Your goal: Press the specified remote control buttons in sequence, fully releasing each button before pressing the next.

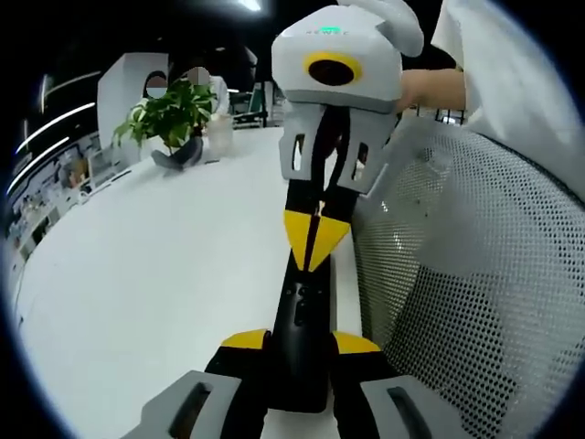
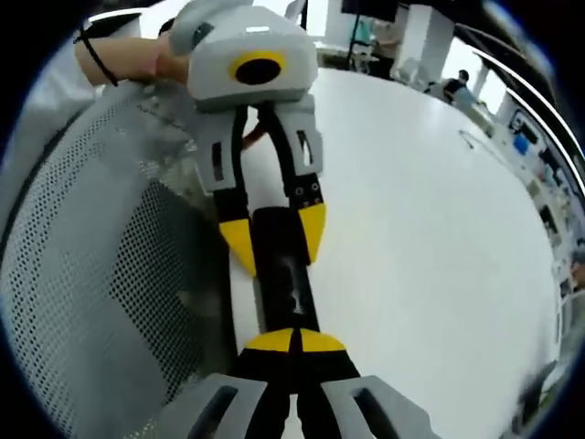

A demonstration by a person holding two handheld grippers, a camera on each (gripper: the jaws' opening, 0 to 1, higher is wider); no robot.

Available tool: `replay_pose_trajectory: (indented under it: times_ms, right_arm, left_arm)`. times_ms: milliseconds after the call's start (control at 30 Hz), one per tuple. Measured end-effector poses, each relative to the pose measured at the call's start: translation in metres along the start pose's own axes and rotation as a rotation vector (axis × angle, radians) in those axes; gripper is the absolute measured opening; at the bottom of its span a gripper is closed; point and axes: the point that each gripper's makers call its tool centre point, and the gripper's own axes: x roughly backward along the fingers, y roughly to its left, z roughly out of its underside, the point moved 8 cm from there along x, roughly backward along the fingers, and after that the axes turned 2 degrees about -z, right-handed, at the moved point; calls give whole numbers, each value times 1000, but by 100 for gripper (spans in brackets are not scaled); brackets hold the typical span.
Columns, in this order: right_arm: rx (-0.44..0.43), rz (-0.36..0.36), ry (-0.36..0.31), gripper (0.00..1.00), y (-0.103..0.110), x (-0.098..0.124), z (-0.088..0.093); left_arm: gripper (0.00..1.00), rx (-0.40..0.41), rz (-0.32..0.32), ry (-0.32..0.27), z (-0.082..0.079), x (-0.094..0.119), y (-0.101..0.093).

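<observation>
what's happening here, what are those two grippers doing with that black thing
A person is working a black remote with two handheld grippers over a white table, next to a mesh chair back. The left gripper is clamped on one end of the remote, its yellow-tipped fingers on either side. The right gripper has its tips closed together, touching the remote's top face, apparently pressing a button. A potted plant stands at the far end of the table.
</observation>
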Motion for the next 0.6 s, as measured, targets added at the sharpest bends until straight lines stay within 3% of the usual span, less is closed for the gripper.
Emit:
replay_pose_trajectory:
  times_ms: [133,300,400,500,600]
  right_arm:
    - [-1,-11,10,0,-2,0,1]
    - [33,-9,-37,0,0,1,6]
    - [24,62,-22,0,6,1,4]
    - [106,141,37,0,12,-1,-1]
    - [72,181,60,0,16,-3,-3]
  left_arm:
    - [25,-6,1,-6,0,0,0]
    - [24,-14,2,11,-2,-1,0]
    - [24,-12,-2,18,-2,-1,-1]
    - [24,-12,2,15,-1,-1,0]
    - [24,-27,4,34,-4,-2,0]
